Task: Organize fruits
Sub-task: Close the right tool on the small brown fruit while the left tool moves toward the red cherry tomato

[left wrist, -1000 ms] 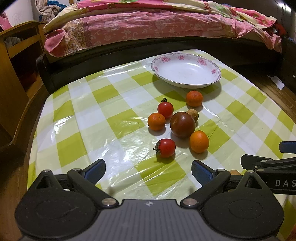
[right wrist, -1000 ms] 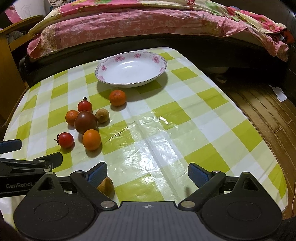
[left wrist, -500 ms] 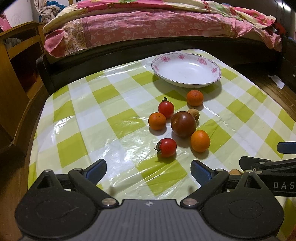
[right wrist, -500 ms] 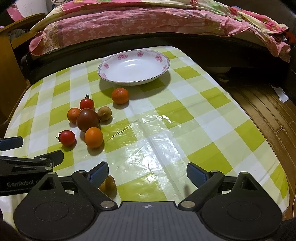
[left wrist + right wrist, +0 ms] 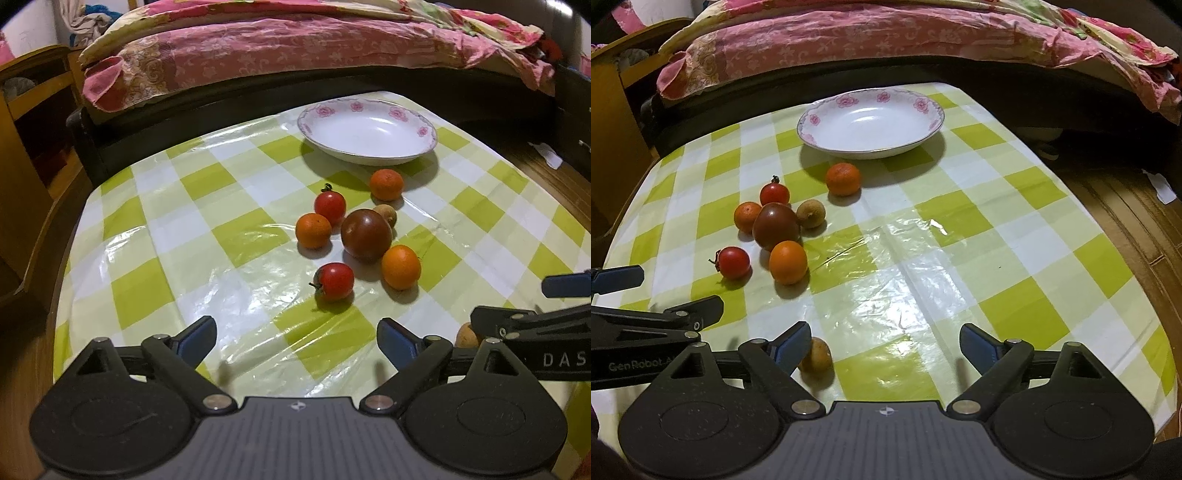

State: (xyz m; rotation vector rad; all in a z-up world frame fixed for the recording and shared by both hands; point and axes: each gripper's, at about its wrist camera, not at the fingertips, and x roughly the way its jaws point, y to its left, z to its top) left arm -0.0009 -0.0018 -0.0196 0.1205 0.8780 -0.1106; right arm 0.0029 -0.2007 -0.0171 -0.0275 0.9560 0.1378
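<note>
Two grippers hover low over the near edge of the table (image 5: 1015, 258), both with jaws spread wide and nothing between them. Nearest of all the fruit is a small brown one (image 5: 817, 355): it lies just ahead of the right gripper (image 5: 882, 341), off toward that gripper's left finger and close beside the blue pad, not centred in the gap. From the left wrist view the same fruit (image 5: 466, 334) only peeks out behind the right gripper's finger, well to the right of the left gripper (image 5: 297, 338). So the right hand is plainly the nearer one; a small shift leftward would probably bring the fruit between its fingers.

Farther on, ahead of the left gripper and slightly to its right, sits a red tomato (image 5: 334, 281), the closest piece to that hand. Beyond it is a cluster: an orange (image 5: 400, 266), a big dark tomato (image 5: 365, 234) against it, a second orange (image 5: 313, 230), a second red tomato (image 5: 330, 206) and another brown fruit (image 5: 387, 215) half hidden behind the dark one. A third orange (image 5: 386, 184) lies apart, nearer the bowl.

Farthest stands the bowl (image 5: 923, 107), white with pink flowers and with nothing in it, so no fruit appears to be sorted yet. Behind it is a bed (image 5: 886, 37).
</note>
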